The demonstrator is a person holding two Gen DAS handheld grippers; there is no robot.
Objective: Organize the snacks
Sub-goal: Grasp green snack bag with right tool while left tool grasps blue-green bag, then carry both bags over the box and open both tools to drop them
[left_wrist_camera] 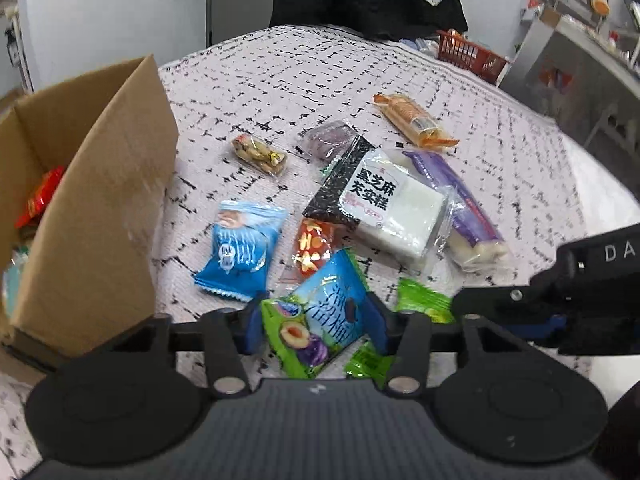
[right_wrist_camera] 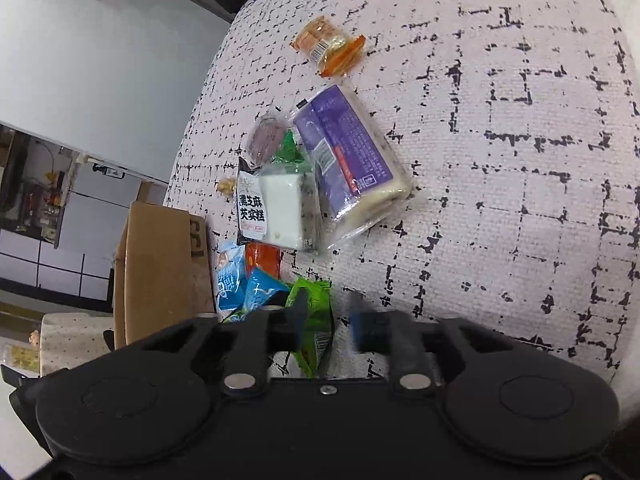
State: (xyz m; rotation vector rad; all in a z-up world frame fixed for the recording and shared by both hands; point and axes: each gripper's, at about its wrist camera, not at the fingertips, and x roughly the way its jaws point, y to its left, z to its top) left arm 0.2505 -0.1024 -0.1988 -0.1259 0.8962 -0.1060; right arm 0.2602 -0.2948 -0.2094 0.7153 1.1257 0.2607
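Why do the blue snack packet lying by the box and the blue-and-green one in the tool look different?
The blue snack packet lies flat on the patterned cloth beside the cardboard box, untouched; the blue-and-green packet sits between the left tool's fingers. The first is blue and white all over; the second has green edges and a plum picture. Both are small sealed packets with crimped ends.

Each hand-held gripper, left [left_wrist_camera: 316,320] and right [right_wrist_camera: 326,320], has a black body with two round discs, silver pivot pins, black linkage bars and blue finger pads [left_wrist_camera: 250,330]. White letters "DA" mark the right one's side.
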